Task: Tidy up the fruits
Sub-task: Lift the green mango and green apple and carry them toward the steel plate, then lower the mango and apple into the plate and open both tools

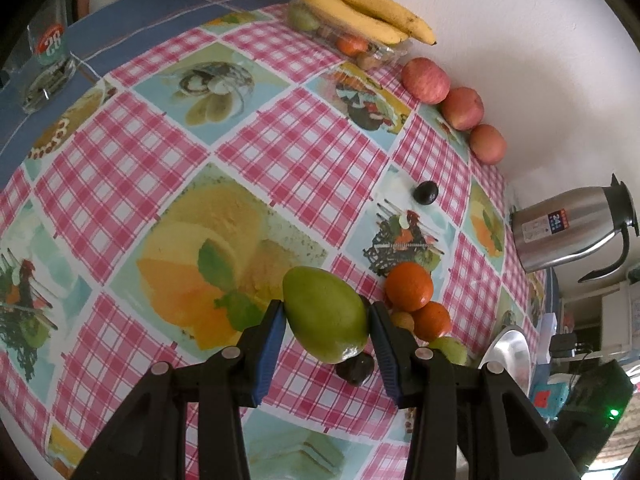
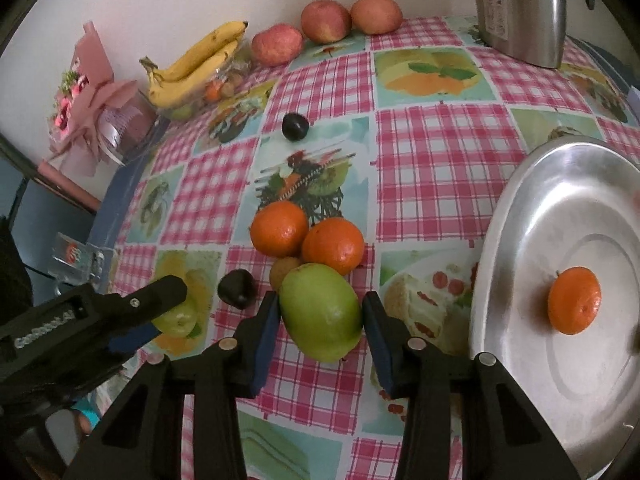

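My table wears a pink gingham oilcloth with printed food pictures, pushed against a white wall. Along that wall sit bananas on a clear box, three apples in a row and a steel thermos jug.

My left gripper pinches a green mango between its blue pads, both touching it. My right gripper brackets a second green mango; its left pad touches, the right one shows a sliver of gap, so I cannot tell whether it grips.

One orange lies on the steel tray, whose far edge is cut off. Two oranges touch behind the mango, half hiding a small tan fruit.
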The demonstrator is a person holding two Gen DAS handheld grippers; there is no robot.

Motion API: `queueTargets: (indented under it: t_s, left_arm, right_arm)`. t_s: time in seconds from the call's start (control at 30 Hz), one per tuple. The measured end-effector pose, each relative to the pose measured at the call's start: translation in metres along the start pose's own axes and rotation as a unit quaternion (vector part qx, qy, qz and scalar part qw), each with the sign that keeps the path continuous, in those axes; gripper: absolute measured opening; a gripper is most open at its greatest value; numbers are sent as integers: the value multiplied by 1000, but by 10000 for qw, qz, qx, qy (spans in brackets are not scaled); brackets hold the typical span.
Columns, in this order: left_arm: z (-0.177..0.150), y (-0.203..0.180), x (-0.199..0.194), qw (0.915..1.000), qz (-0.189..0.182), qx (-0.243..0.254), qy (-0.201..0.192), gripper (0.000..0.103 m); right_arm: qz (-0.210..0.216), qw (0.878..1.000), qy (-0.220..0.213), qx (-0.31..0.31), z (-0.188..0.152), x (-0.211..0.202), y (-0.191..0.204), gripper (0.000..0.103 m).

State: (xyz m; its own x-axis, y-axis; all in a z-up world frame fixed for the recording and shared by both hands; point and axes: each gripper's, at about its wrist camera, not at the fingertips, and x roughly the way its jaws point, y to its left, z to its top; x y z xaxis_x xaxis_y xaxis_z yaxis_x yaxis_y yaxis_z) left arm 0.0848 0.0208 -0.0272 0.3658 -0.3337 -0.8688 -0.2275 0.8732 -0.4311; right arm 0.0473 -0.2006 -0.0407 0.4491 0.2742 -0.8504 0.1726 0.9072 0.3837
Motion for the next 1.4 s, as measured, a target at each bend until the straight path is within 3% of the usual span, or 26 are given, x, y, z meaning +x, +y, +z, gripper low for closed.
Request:
queueTargets:
  t_s: [0.17,0.5,0.93,1.2,1.27,1.4]
  left_arm:
    - [1,-7,-7,9998,-32,95,-159,46]
    - [-3,-22,-15,9986,100,352,-394,46]
    - [-25,-70,-16,9899,297,1277,-532,46]
    - [-63,-122,-4,9738,271,2225,-371,46]
    - [-76,-137,0,9675,224,2501,-297,46]
    - [-112,-170,6,9469,155,3207,-188,46]
  right_arm:
    - [15,9996,-265,50,5,-23,-1,44]
    - [-495,9974,-515,60,5,-49,-12,44]
    - [-1229,9888,-827,180,7,-83,-45,44]
    - [-2036,9734,-776,702,3,-99,-100,44]
    - [-2143,9698,-822,826,1,-106,-112,44]
    - [-2236,9646,-918,1057,-1,-119,-131,44]
